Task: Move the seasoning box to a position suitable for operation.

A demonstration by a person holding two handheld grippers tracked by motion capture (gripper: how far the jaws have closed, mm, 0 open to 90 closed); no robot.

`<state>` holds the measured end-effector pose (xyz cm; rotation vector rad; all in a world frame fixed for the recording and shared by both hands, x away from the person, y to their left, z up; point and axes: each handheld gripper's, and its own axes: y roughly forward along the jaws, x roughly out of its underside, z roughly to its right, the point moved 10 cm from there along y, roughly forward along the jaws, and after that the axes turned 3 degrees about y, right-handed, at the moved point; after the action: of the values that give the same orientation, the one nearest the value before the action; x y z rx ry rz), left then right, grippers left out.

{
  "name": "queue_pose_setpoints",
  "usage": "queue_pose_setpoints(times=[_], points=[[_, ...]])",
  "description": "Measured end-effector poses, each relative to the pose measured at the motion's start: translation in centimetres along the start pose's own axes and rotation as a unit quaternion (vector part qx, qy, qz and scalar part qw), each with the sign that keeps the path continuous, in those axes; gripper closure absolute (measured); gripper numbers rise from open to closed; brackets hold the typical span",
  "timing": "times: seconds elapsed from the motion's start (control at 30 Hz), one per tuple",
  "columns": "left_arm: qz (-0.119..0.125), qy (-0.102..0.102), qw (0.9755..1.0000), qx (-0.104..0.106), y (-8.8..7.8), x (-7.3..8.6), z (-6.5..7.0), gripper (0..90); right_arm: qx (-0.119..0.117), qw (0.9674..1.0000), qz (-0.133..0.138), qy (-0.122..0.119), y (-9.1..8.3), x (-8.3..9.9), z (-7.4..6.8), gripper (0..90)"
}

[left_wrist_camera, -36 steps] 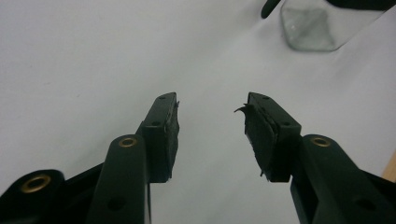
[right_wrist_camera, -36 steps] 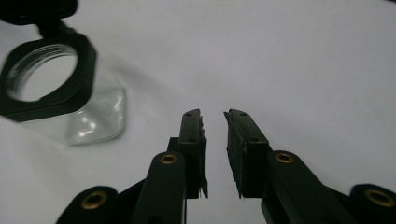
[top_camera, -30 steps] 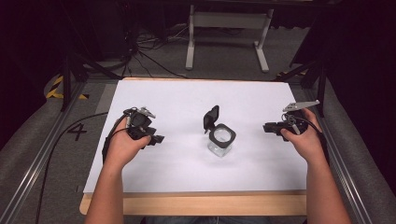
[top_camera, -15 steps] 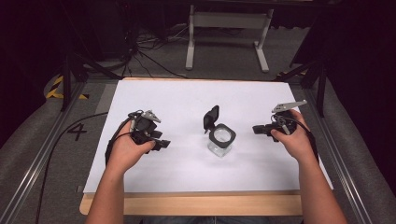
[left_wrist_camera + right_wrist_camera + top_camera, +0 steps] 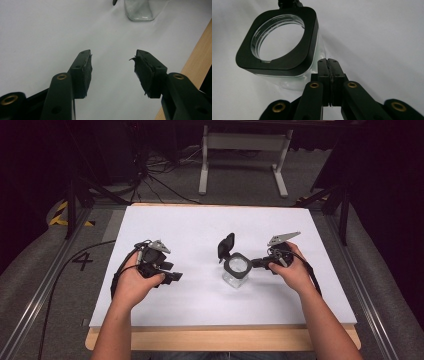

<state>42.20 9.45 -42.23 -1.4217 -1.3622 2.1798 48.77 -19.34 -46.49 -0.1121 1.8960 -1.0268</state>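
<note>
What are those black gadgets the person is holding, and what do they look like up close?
They are two handheld grippers. The left gripper has two black jaws with worn, frayed black pads and brass-coloured rivets. The right gripper is built the same. In the high view, a grey three-cornered plate tops the right one, and a black cable trails from the left. The forearms are bare, with no sleeves.

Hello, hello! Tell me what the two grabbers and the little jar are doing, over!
Left gripper open, holding nothing, off to the jar's left. Right gripper shut, empty, fingers at the jar's side. Jar upright on the white table, flip lid open. Nothing in the way.
</note>
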Motion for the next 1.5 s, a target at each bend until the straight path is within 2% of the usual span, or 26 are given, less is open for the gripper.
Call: queue_pose_setpoints(times=[0.2,0.47,0.63,0.73,0.87,1.13,1.3,1.5], points=[[0.004,-0.003,1.0000,-0.003,-0.1,0.0,-0.2,47.6,-0.008,0.9999,-0.007,-0.011,0.5,0.2,-0.3,90.0],[0.008,-0.006,1.0000,-0.002,0.0,-0.1,-0.2,47.5,-0.003,0.9997,-0.016,-0.016,0.5,0.4,-0.5,90.0],[0.010,-0.005,0.9999,0.000,0.2,-0.4,-0.2,47.4,-0.006,0.9994,-0.028,-0.020,0.4,0.8,-1.1,90.0],[0.008,-0.003,1.0000,0.005,0.4,-0.7,-0.3,47.3,-0.015,0.9990,-0.037,-0.017,0.2,1.2,-1.7,90.0],[0.010,0.001,0.9999,0.007,0.7,-1.1,-0.2,47.2,-0.015,0.9987,-0.043,-0.021,0.2,1.6,-2.1,90.0],[0.009,0.011,0.9997,0.020,1.3,-2.0,0.1,47.2,-0.026,0.9975,-0.057,-0.034,0.2,2.2,-3.7,90.0],[0.008,0.010,0.9997,0.021,1.6,-2.0,0.0,47.9,-0.034,0.9962,-0.068,-0.043,0.5,2.5,-4.6,90.0],[0.015,0.003,0.9995,0.026,1.7,-2.1,-0.2,48.7,-0.036,0.9959,-0.069,-0.045,0.7,2.5,-4.8,90.0]])
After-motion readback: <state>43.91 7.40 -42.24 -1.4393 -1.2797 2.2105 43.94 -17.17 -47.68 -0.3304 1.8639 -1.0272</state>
